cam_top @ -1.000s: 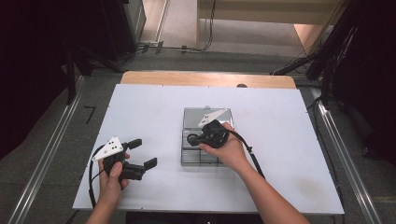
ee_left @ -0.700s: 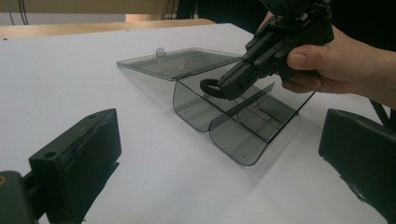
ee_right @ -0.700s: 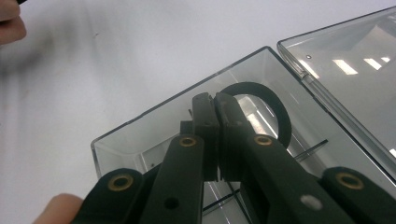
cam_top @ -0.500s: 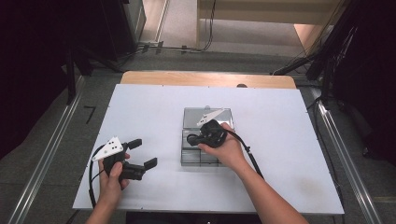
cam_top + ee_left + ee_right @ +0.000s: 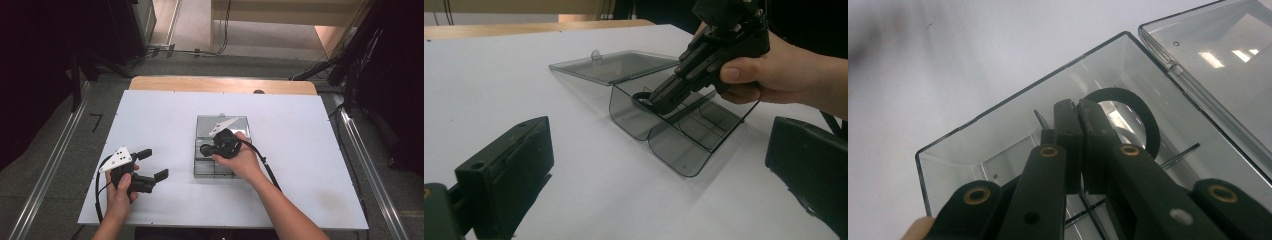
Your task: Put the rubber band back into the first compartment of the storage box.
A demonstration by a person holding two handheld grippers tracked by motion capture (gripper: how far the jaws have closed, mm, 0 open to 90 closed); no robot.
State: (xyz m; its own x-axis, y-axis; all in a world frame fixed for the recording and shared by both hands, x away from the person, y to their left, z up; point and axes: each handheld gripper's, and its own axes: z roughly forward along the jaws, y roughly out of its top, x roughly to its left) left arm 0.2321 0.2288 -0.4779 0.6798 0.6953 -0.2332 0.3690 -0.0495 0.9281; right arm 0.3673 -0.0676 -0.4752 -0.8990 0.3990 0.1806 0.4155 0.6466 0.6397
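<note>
Right gripper (image 5: 1079, 107), jaws pressed together, reaches into an open clear box (image 5: 220, 150) beside a black ring (image 5: 1143, 120); left gripper (image 5: 152, 165) rests spread open.

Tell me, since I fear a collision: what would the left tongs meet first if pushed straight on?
Probably the box: its near wall lies ahead between the open left tongs, with bare table before it. Depth is uncertain.
</note>
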